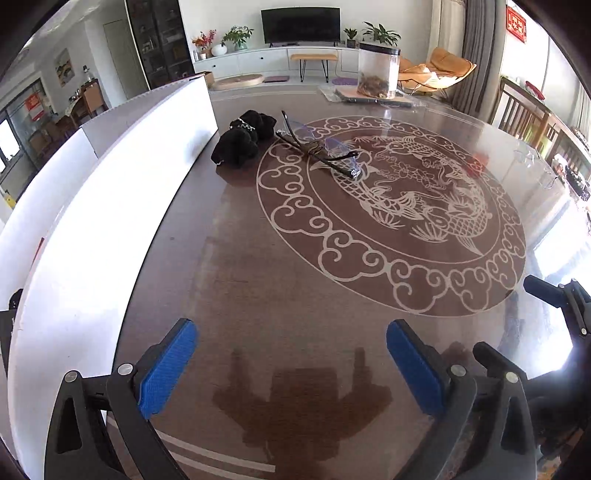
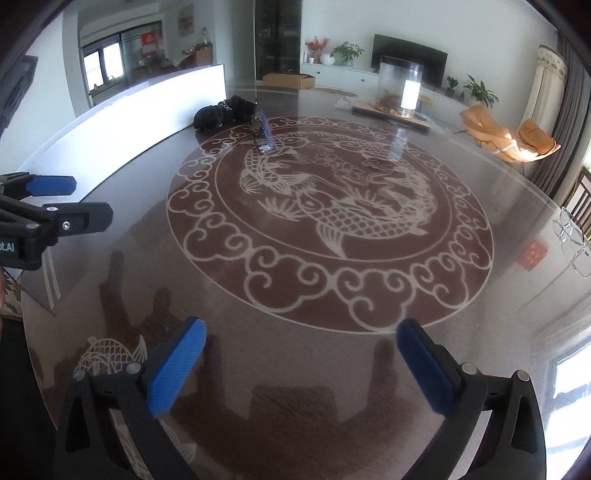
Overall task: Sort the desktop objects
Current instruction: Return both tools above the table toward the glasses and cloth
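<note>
Both tools, left tool [image 1: 291, 363] and right tool [image 2: 301, 363], stand apart and empty. The far glasses [image 1: 319, 147] are thin; a careless pinch could bend them.

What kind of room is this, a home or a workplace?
Most likely a home living room. A television stands on a low white cabinet with potted plants, an orange lounge chair sits near the curtains, and the work happens on a large glass-topped table.
</note>
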### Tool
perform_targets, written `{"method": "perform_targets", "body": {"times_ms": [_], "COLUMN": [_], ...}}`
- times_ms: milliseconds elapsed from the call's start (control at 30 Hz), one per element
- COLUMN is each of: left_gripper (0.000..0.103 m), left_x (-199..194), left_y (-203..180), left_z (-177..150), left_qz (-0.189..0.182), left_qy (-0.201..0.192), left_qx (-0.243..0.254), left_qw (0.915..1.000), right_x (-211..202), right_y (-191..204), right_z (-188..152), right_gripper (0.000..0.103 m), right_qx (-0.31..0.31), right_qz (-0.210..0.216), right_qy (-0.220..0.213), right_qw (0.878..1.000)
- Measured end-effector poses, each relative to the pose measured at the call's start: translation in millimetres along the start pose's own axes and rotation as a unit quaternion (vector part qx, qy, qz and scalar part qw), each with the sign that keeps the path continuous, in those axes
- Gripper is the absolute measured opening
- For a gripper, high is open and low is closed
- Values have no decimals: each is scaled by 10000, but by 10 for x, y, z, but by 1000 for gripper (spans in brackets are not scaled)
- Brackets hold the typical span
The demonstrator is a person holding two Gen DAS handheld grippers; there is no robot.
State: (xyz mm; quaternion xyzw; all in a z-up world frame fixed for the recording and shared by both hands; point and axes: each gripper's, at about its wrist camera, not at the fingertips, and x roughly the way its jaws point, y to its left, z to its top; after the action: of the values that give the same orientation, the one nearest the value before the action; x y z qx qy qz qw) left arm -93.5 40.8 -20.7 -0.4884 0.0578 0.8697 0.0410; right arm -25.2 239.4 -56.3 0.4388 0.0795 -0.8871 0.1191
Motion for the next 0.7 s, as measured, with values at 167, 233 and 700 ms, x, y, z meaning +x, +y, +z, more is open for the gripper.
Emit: {"method": "perform_targets", "body": {"times_ms": [167,233,700], "left_gripper": [103,103,103], "left_x": [226,274,298], "left_y": [28,69,148], "left_z": [-71,-149,-131], "left_qz": [62,-44,135], "left_qy": [4,-48,-170], "left_qx": [-255,-479,-725], "left_qw": [9997,9988,9971], "right_x": [31,42,76], "right_y": [116,86,30], "right_z": [27,30,24], "right_gripper": [103,103,103], "right_qx": [-133,-74,99], "right_qz": [-195,-118,83], "right_qy": [33,60,154], "right_qw": [9997,9999,9998]}}
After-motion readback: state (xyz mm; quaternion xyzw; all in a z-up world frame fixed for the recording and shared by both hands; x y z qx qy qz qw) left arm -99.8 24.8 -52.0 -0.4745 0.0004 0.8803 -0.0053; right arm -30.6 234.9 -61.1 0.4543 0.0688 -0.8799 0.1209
